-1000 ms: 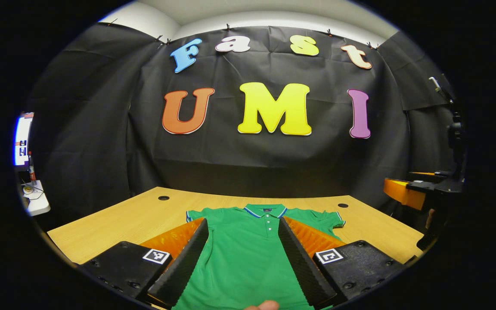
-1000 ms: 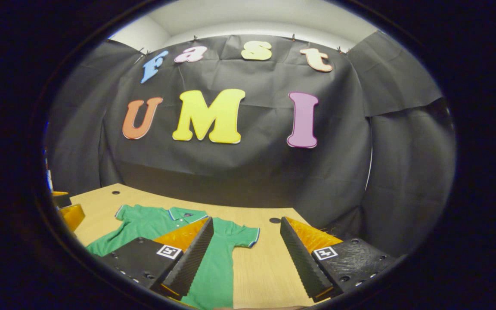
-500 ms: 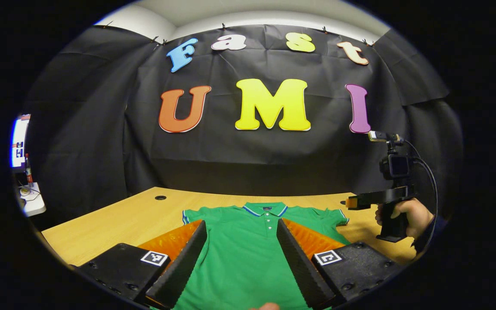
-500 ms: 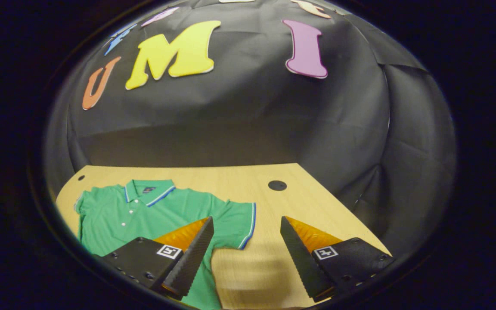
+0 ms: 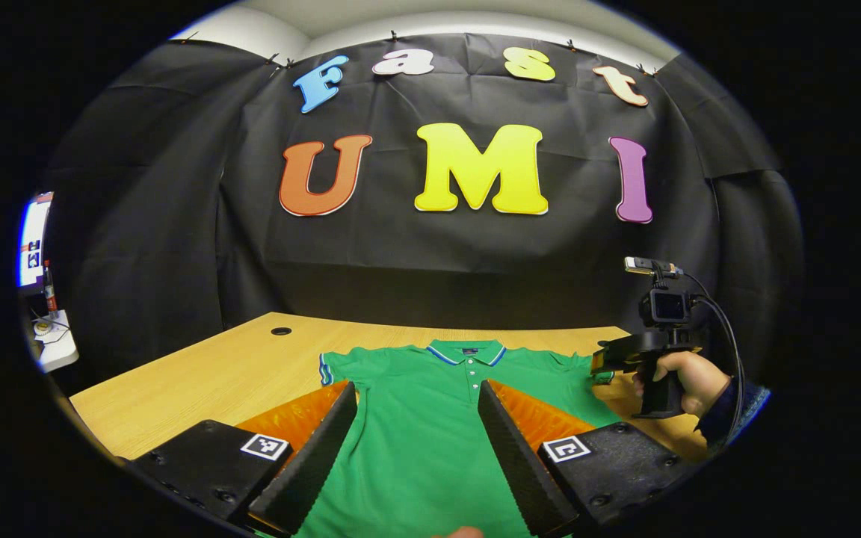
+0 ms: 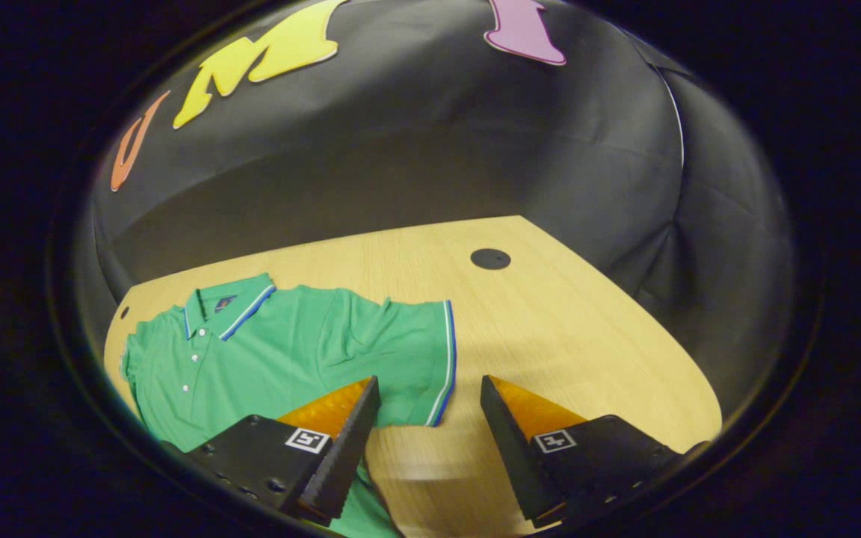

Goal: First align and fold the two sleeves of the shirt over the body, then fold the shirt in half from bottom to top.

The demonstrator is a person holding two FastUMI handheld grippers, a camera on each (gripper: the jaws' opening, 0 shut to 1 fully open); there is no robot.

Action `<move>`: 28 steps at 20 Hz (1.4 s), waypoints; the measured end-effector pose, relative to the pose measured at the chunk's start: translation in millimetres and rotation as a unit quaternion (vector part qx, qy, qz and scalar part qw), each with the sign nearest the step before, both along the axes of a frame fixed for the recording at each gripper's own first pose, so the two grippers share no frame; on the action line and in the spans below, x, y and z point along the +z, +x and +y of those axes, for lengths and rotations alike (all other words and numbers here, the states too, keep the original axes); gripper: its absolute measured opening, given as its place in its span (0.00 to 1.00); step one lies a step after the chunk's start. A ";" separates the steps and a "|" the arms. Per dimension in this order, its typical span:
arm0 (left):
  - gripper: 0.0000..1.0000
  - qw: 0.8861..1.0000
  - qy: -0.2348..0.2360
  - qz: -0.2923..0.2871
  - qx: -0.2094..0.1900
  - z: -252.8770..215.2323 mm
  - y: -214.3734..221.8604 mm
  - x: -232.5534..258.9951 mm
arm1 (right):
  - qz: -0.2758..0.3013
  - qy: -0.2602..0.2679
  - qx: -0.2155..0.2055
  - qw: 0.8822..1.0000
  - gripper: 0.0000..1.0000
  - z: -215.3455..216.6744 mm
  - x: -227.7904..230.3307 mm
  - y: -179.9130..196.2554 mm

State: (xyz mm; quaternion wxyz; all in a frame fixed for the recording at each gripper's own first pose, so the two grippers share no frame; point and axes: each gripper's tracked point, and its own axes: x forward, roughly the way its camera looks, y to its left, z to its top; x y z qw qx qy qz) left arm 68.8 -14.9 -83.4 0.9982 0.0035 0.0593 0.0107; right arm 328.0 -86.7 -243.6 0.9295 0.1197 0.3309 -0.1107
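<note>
Green polo shirt (image 5: 430, 433) lies flat, face up, on the wooden table (image 5: 199, 381), collar (image 5: 466, 353) at the far side toward the black wall cloth (image 5: 438, 254), buttons down the placket. Both sleeves spread out to the sides, unfolded; hem end runs below my view.

My left gripper (image 5: 412, 392) hangs over the shirt's body, roughly centred on the placket, jaws spread wide w/ nothing btwn them, just green fabric showing in the gap. Can't tell if the tips touch the cloth or hover above it. A fingertip shows at the bottom edge of the left gripper view.

My right gripper (image 6: 428, 385) is at the shirt's right sleeve (image 6: 419, 359), tilted down toward the table. Jaws spread here too, nothing pinched. In the right gripper view the sleeve's blue-and-white trimmed cuff (image 6: 448, 366) sits in the gap btwn the two fingers: one finger over the green fabric, the other over bare wood just beside the cuff. Contact w/ the fabric: can't tell.

From the left gripper view, that same right gripper shows off to the side, near the sleeve end, w/ my hand (image 5: 688, 377) wrapped round its handle, a small camera on top and a cable looping from it.

Table has a round dark grommet hole (image 6: 490, 258) beyond the sleeve, well apart from the shirt, and another hole (image 5: 280, 330) near the far-left corner. A lit screen (image 5: 31, 239) and small bits on a white surface sit at the booth's left edge.
</note>
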 end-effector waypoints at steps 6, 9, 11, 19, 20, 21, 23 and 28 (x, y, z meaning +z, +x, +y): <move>1.00 1.000 -0.005 0.022 0.005 1.8 3.1 -14.3 | -0.002 0.006 0.005 1.000 0.62 -0.8 -11.8 8.7; 1.00 0.999 -0.013 0.031 0.001 -0.9 6.0 -20.2 | -0.015 0.011 0.018 1.000 0.38 1.2 -12.6 16.1; 1.00 0.999 -0.017 0.037 0.001 -1.3 6.2 -22.6 | -0.020 0.022 0.028 0.999 0.23 6.1 -9.5 15.5; 1.00 0.999 -0.021 0.046 0.005 1.3 8.4 -28.7 | -0.091 -0.060 0.080 0.991 0.03 15.3 37.0 20.7; 1.00 0.999 -0.022 0.047 0.005 1.4 7.7 -28.6 | -0.096 -0.078 0.088 0.988 0.03 18.2 40.4 21.3; 1.00 0.999 -0.023 0.046 0.005 1.7 8.2 -27.9 | -0.099 -0.096 0.102 0.985 0.03 23.6 43.9 21.2; 1.00 0.999 -0.017 0.042 0.007 6.0 8.2 -24.7 | -0.100 -0.128 0.131 0.978 0.03 41.9 46.0 21.5; 1.00 0.999 0.000 0.028 0.047 38.1 13.3 -17.6 | -0.112 -0.195 0.202 0.953 0.03 92.3 47.0 18.6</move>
